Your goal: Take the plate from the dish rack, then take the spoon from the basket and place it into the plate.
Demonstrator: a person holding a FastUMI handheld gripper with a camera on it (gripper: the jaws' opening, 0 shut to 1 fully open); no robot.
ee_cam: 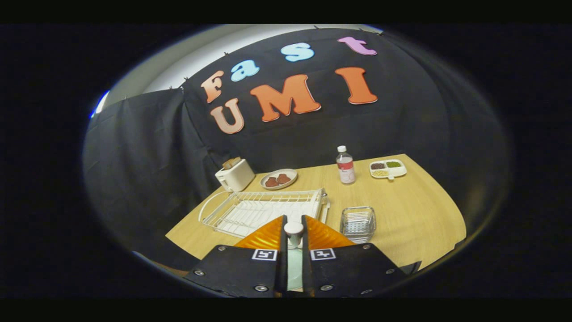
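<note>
On the far left of the tabletop (415, 214), against the booth's black cloth wall, stands a cream toaster (235, 175) with a slice of bread showing in its slot. Just right of it lies an oval dish (279, 179) holding two brown pieces of food. In front of both sits the white wire dish rack (263, 210); its bars appear bare, and no plate can be made out standing in it.

At centre, nearest the camera, the claw (293, 228) is nearly closed, its two fingers (268, 235) standing a narrow gap apart. A small white rounded object (293, 229) sits in that gap at the fingertips, with a pale shaft running back from it between the fingers. It looks like the handle end of the spoon, though this cannot be confirmed. Both fingers appear to touch it. A pale green surface shows in the gap below the shaft; whether it is the plate cannot be told.

Just right of the fingertips, and beside the rack's right end, stands a small clear basket (358, 222), which looks empty. Beyond it, toward the wall, stands an upright clear bottle (345, 165) with a white cap and a red label. Farther right, near the tabletop's back edge, lies a white divided tray (388, 169) with dark, green and pale contents in separate compartments.
</note>
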